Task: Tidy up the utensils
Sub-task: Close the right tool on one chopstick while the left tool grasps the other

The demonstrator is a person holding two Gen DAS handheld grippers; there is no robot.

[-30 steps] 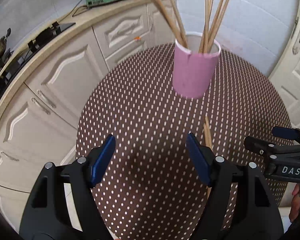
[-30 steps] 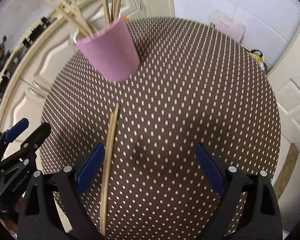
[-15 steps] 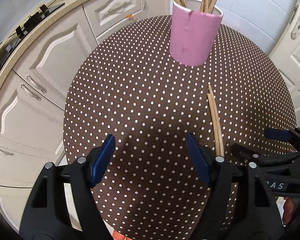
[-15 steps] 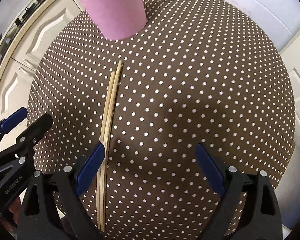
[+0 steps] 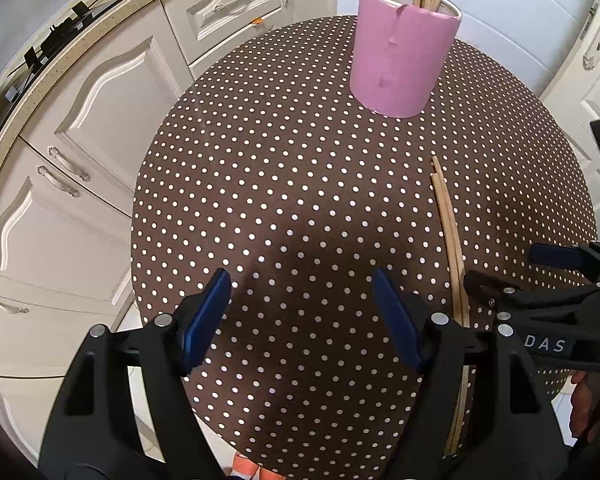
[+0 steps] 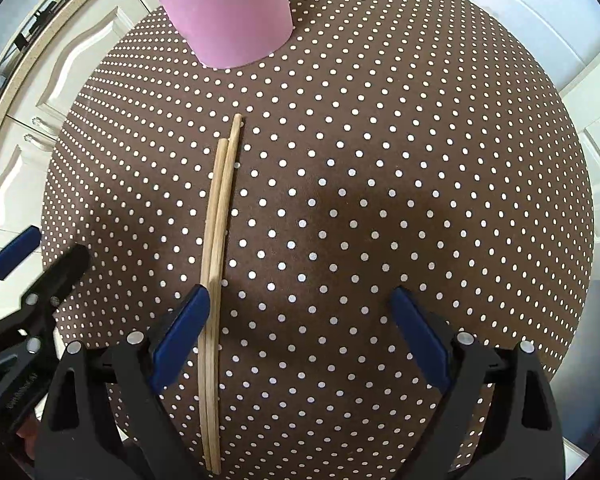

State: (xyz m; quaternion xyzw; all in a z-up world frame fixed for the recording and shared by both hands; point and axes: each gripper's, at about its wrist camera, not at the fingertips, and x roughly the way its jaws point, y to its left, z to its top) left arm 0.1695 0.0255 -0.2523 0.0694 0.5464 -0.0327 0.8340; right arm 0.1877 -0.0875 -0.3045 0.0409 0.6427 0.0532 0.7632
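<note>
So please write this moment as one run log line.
left gripper: open, empty | right gripper: open, empty | two chopsticks: flat on table | pink cup: holds more sticks

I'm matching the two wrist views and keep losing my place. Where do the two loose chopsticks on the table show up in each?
Left wrist: the chopsticks lie at right, running down behind the left gripper's right finger.
Right wrist: left of centre, passing just inside the right gripper's left finger.
Shared landmark: the pink cup beyond their far tips.

Pale wooden chopsticks [image 6: 216, 240] lie on matt dotted cloth [image 6: 380, 200] near a matt pink cup [image 5: 404, 56]
</note>
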